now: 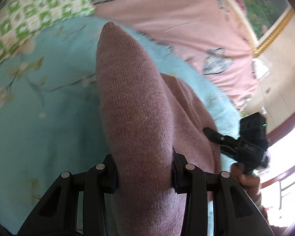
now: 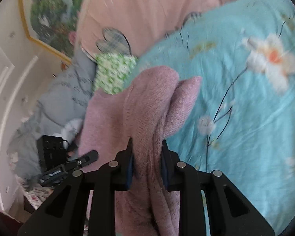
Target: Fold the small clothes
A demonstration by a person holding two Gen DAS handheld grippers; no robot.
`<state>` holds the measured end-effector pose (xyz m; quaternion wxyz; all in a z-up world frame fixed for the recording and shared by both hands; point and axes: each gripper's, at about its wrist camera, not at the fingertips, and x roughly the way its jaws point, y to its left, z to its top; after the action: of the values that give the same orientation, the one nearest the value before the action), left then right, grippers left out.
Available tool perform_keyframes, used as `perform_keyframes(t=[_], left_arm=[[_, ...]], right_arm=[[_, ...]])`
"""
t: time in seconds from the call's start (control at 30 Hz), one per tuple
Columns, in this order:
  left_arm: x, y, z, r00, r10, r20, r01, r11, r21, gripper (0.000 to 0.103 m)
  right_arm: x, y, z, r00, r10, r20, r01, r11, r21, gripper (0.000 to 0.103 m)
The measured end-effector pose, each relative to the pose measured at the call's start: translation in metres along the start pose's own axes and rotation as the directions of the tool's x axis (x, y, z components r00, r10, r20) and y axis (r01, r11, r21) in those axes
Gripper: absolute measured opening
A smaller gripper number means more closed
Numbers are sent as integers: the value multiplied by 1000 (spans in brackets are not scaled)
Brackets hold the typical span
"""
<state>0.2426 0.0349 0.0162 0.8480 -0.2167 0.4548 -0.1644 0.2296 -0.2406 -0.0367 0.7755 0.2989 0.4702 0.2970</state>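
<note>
A mauve knit garment [image 1: 131,98] is held up over a light blue floral bedsheet [image 1: 39,118]. My left gripper [image 1: 145,169] is shut on a thick fold of it, which rises in a long hump ahead of the fingers. My right gripper [image 2: 146,165] is shut on another bunched part of the same garment [image 2: 147,102], whose end folds hang over the sheet [image 2: 245,118]. The right gripper also shows at the right edge of the left wrist view [image 1: 212,134]. The left gripper shows at the lower left of the right wrist view [image 2: 88,157].
A pink blanket [image 1: 177,19] with checked patches lies beyond the sheet. A green and white patterned cloth [image 1: 29,19] and a grey garment [image 2: 68,98] lie at the bed's far side. A gold-framed picture [image 2: 49,19] hangs on the white wall.
</note>
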Motion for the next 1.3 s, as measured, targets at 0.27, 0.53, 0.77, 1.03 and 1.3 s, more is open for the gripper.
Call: perform_keyframes(t=[0.27, 0.53, 0.77, 1.03, 1.3], left_arm=[[12, 36, -8, 999, -44, -10, 42, 994, -102, 51], [-45, 4, 13, 989, 104, 104, -110, 992, 61, 52], [-5, -12, 48, 998, 25, 57, -31, 993, 115, 39], [57, 40, 60, 988, 155, -16, -154, 986, 65, 17], [16, 14, 38, 983, 181, 44, -183, 981, 64, 29]], right_arm=[[22, -6, -3, 991, -132, -25, 133, 991, 22, 33], [-21, 56, 25, 968, -201, 149, 222, 965, -138, 35], [60, 67, 47, 994, -110, -28, 104, 983, -153, 33], [91, 9, 61, 928, -372, 15, 372, 927, -44, 0], [47, 14, 49, 952, -294, 79, 295, 955, -4, 4]])
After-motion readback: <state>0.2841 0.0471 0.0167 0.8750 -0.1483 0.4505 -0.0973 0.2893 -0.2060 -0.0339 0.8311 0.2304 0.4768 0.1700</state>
